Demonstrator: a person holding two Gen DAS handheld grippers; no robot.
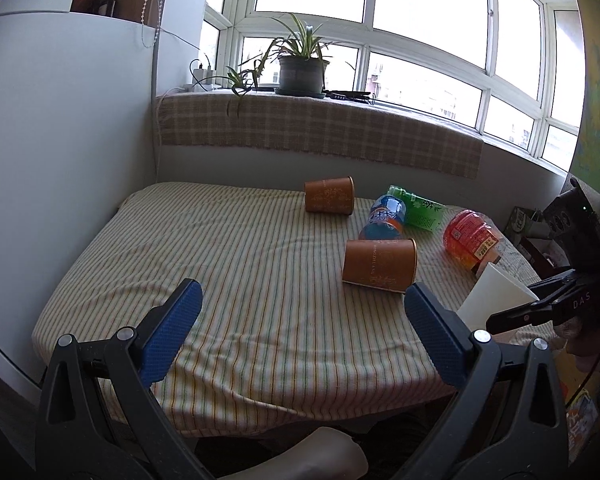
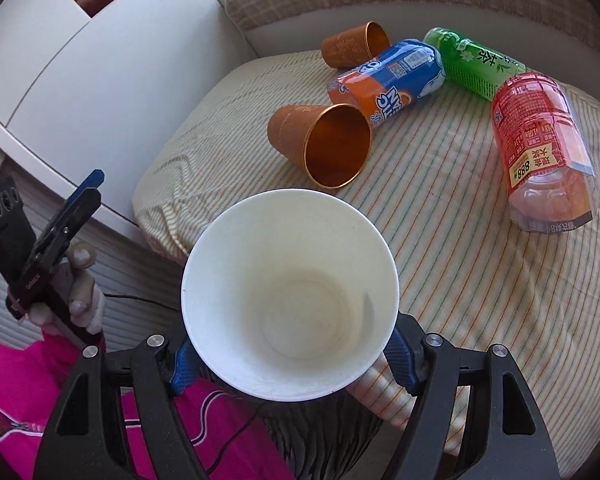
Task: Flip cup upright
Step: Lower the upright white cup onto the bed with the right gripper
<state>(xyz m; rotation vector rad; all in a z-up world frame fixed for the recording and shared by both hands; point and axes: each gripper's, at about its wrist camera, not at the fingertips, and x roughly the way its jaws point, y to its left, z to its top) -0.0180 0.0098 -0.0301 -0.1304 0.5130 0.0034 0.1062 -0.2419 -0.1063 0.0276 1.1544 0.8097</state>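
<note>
White cup [image 2: 290,312] pinched low between right gripper [image 2: 292,354] pads, off the striped cloth [image 2: 460,240]; left gripper [image 1: 300,332] spread, empty; thin wall may buckle or slip when set down.

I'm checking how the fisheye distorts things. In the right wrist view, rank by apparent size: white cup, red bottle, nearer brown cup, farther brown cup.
1. white cup, though nearness to the lens inflates it
2. red bottle
3. nearer brown cup
4. farther brown cup

The left wrist view looks level across the striped table [image 1: 240,260] toward the window [image 1: 380,8]; the right wrist view looks steeply down from close, and the 2 views share the table [image 2: 460,240].
</note>
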